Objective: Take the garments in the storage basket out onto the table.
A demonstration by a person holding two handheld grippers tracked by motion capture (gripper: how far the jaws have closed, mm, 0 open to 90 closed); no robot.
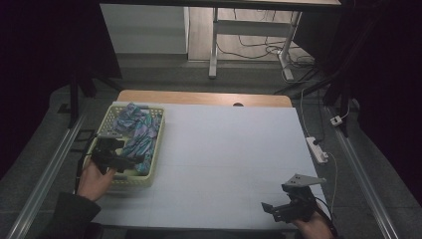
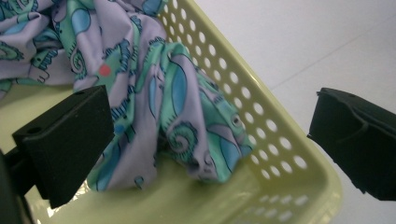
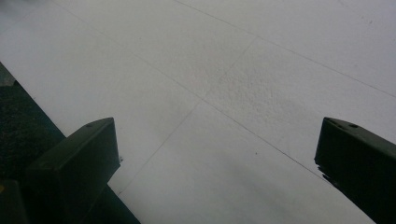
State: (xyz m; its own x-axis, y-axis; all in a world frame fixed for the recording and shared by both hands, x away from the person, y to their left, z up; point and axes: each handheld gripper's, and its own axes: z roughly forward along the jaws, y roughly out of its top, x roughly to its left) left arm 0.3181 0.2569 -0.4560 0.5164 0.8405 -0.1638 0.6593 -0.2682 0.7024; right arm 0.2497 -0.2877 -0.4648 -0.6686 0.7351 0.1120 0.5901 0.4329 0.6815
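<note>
A pale yellow perforated basket stands at the table's left and holds a crumpled cloth printed in lilac, green and blue. My left gripper hangs over the basket's near end, open, one jaw inside above the cloth and the other outside the basket wall. Nothing is between its jaws. My right gripper rests low at the table's near right corner, open, above the bare white surface.
The white table top stretches between the two grippers. A power strip with its cable lies off the table's right edge. A desk frame and cables stand on the floor beyond the far edge.
</note>
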